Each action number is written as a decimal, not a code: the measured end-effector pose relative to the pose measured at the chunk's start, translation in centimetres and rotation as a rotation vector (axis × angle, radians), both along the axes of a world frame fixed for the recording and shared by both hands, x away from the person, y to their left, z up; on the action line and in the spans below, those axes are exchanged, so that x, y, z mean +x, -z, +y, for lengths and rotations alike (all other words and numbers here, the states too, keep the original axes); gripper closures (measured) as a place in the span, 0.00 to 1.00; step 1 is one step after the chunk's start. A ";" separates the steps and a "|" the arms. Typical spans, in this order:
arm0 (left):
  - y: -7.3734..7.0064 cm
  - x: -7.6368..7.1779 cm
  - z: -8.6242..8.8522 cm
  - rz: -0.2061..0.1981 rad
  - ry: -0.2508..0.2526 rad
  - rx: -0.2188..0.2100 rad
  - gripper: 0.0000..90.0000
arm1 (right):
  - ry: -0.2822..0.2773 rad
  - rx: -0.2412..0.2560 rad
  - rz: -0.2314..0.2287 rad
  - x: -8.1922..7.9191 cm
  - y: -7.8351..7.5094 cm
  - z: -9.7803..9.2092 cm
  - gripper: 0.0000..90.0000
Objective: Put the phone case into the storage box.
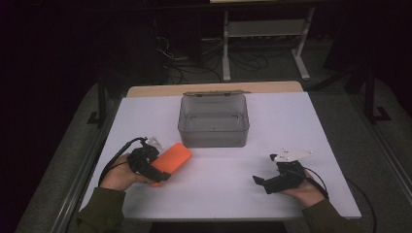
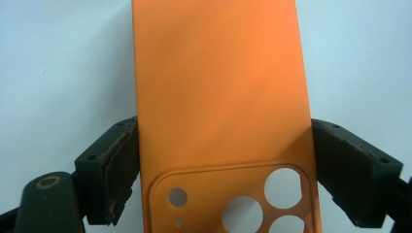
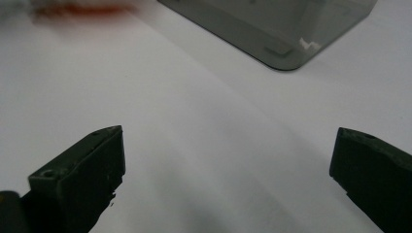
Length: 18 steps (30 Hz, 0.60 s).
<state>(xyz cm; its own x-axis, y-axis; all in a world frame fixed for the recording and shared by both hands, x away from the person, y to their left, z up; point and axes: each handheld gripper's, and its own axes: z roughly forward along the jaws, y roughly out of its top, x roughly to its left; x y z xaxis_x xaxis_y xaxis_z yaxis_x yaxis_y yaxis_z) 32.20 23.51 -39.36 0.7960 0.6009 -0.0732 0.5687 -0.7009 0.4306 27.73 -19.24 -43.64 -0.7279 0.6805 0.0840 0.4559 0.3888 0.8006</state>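
Orange phone case (image 2: 221, 92) sits pinched between the jaws of the left tool (image 1: 151, 167), low over the white counter (image 1: 228, 179).

Its camera-cutout end lies nearest the tool body, and the pads press its two long edges, as the left gripper view shows; the rest of the case reaches forward, away from the tool, toward the grey box (image 1: 214, 121) just ahead. The right tool (image 1: 266, 182) rests on the counter well apart from the case, jaws spread wide and holding nothing, with a corner of the box ahead of it. To carry the case well, I judge the grip should stay square on both edges so the thin shell does not bow or twist out. Lift it level and clear the box's near wall before lowering it inside.
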 end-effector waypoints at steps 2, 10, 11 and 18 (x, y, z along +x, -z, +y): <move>0.0 0.0 -0.3 0.000 0.010 -0.004 0.16 | 0.000 0.000 0.000 0.0 0.0 0.0 0.00; 0.0 -0.2 -1.6 0.002 0.043 -0.002 0.16 | 0.000 0.002 -0.002 0.0 0.0 0.0 0.00; 0.0 -0.2 -1.7 -0.001 0.049 -0.001 0.16 | 0.001 0.003 -0.002 0.0 0.0 0.0 0.00; 0.1 -0.1 -3.1 -0.004 0.092 0.004 0.16 | 0.001 0.007 -0.002 0.0 0.0 0.0 0.00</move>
<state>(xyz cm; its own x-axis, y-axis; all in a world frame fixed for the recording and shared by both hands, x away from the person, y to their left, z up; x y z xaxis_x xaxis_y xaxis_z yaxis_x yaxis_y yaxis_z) 32.11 20.41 -39.47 0.8479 0.5258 -0.0679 0.5005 -0.7516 0.4297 27.74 -19.29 -43.66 -0.7277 0.6803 0.0878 0.4548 0.3827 0.8042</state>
